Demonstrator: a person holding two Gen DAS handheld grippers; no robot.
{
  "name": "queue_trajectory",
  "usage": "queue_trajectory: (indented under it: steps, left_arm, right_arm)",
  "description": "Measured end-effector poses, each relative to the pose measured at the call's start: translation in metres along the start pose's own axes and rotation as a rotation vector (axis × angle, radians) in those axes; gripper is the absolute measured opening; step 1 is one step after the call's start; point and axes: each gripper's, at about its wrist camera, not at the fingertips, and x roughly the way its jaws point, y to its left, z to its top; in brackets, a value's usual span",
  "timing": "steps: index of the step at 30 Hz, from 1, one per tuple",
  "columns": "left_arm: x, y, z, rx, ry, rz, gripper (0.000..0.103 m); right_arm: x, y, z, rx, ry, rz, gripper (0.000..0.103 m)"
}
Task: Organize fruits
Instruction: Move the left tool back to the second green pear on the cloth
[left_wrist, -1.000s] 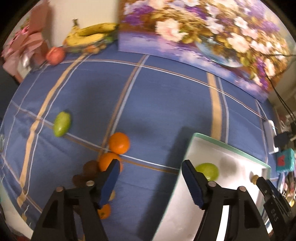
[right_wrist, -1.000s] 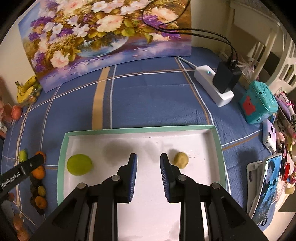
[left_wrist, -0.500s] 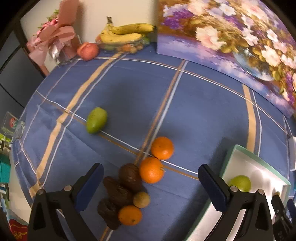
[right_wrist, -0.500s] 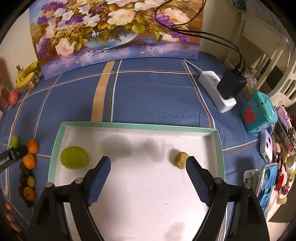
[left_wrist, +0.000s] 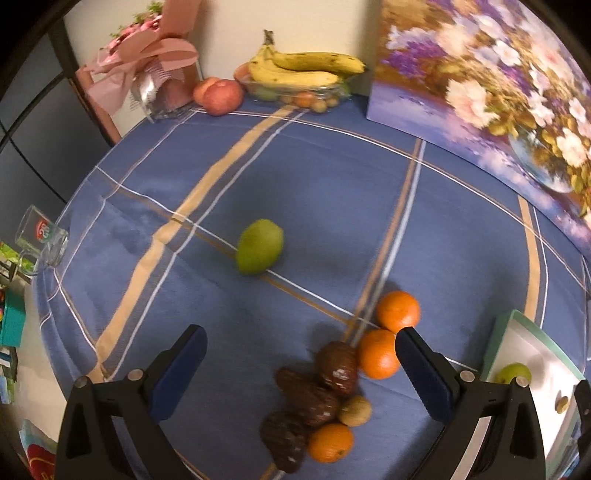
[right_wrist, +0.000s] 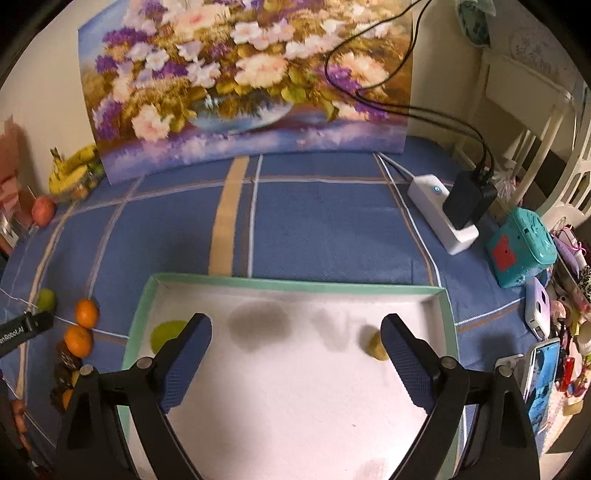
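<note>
on blue cloth, green mango lengthwise diagonal

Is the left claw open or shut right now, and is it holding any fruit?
Open and empty. The left claw has its two blue pads spread wide, with only tablecloth and the fruit pile visible between them.

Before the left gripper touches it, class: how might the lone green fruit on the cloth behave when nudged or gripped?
The green fruit looks rounded and egg-shaped, so a nudge would probably make it roll unevenly. It lies alone on flat cloth, with nothing close to stop it. Its smooth skin may slip between the pads, so a centred grip seems wise.
</note>
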Motion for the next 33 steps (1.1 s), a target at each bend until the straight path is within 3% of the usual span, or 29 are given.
queue_trajectory:
  steps: [12, 16, 33]
  left_arm:
    - [0.011, 0.04, 0.015, 0.02, -0.035, -0.029, 0.103]
    - [0.011, 0.044, 0.02, 0.035, -0.046, -0.05, 0.103]
    - [-0.001, 0.046, 0.031, 0.154, -0.1, -0.149, 0.103]
  right_arm:
    - [0.006, 0.021, 0.004, 0.005, 0.024, 0.072, 0.093]
    - [0.005, 0.026, 0.004, 0.003, 0.024, 0.049, 0.093]
    - [-0.004, 0.042, 0.001, 0.019, -0.038, 0.095, 0.093]
